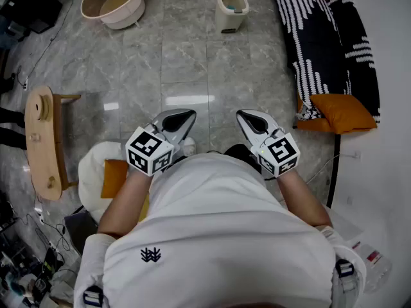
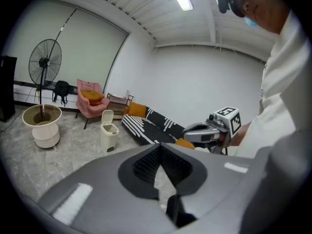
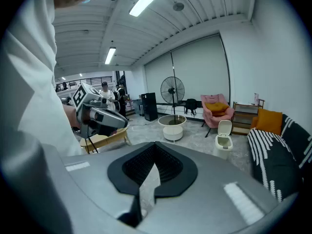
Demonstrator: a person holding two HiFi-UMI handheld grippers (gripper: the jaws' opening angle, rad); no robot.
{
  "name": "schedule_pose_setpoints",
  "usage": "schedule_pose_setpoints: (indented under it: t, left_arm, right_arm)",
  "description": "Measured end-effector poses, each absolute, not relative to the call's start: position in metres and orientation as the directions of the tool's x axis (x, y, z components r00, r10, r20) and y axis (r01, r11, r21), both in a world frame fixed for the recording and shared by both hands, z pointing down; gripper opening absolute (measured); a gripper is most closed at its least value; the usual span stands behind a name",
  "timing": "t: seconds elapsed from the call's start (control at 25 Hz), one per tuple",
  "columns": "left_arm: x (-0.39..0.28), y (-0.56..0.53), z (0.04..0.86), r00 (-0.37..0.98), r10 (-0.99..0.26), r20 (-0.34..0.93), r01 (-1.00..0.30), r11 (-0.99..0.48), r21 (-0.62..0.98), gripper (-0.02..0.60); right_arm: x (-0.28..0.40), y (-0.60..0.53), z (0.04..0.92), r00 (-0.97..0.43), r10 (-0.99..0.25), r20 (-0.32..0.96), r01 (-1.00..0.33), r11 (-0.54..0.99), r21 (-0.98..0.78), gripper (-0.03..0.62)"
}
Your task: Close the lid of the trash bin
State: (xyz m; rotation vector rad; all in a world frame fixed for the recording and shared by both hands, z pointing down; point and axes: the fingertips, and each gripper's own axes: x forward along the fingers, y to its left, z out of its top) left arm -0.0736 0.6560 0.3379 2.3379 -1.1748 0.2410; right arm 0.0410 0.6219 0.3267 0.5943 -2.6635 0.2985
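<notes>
Two grippers shut and empty, bin open across the room

We start at the left gripper [image 2: 158, 149]. Its fingers [image 2: 142, 168] meet at the tips, and only a sliver of floor shows through the gap lower down. Nothing is caught between them. The right gripper [image 3: 155, 146] is the same: its ribbed black pads touch at the tips and hold nothing.

From the head view we see both grippers held out side by side in front of a white shirt [image 1: 212, 236], tilted a little downward. Their tips are near each other but apart. Each one sits at the end of a bare forearm, with its marker cube nearest the wrist.

Beneath them lies a grey marbled tile floor [image 1: 186, 56], bare between us and the far side of the room. The trash bin [image 1: 230, 11] stands there, well apart from both grippers. It is a small cream bin with its lid [image 2: 107, 116] tipped up and its mouth open. Neither gripper is anywhere near touching it.

Just beside the bin, on the right in the head view, a sofa [image 1: 327, 43] in a black-and-white striped cover runs along the wall. An orange cushion [image 1: 343, 111] rests at its near end. On the bin's other side sits a round cream tub [image 1: 115, 2]. Behind the bin, the left gripper view shows a pink armchair [image 2: 90, 99] and a tall standing fan [image 2: 45, 57] by the wall. A low wooden bench [image 1: 42, 140] stands off to our left.
</notes>
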Motion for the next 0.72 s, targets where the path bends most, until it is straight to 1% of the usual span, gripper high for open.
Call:
schedule_pose_setpoints:
  t: [0.12,0.24,0.48,0.56,0.64,0.72]
  left_arm:
    - [-0.111,0.656,0.345,0.621,-0.685,0.381,-0.783,-0.511,0.356,0.055]
    - [-0.132,0.646,0.352,0.631,-0.682,0.371,-0.774,-0.516,0.368,0.055]
    - [-0.130,0.604,0.360,0.656,-0.672,0.344,-0.751,-0.535,0.387,0.055]
    - [-0.133,0.583,0.362,0.650,-0.673,0.352,-0.757,-0.538,0.370,0.055]
    - [-0.140,0.558,0.364,0.639,-0.678,0.364,-0.768,-0.532,0.357,0.055]
    - [-0.148,0.531,0.363,0.624,-0.684,0.378,-0.780,-0.515,0.355,0.057]
  right_arm:
    - [0.007,0.623,0.327,-0.823,-0.372,0.429,-0.459,0.881,-0.118,0.000]
    - [-0.012,0.617,0.329,-0.809,-0.375,0.452,-0.467,0.878,-0.109,0.001]
    - [-0.022,0.579,0.334,-0.809,-0.380,0.448,-0.486,0.862,-0.146,0.002]
    - [-0.030,0.557,0.338,-0.814,-0.376,0.442,-0.479,0.866,-0.146,0.005]
    - [-0.039,0.528,0.343,-0.819,-0.379,0.431,-0.478,0.865,-0.148,0.026]
    - [-0.046,0.496,0.346,-0.825,-0.380,0.419,-0.477,0.865,-0.157,0.026]
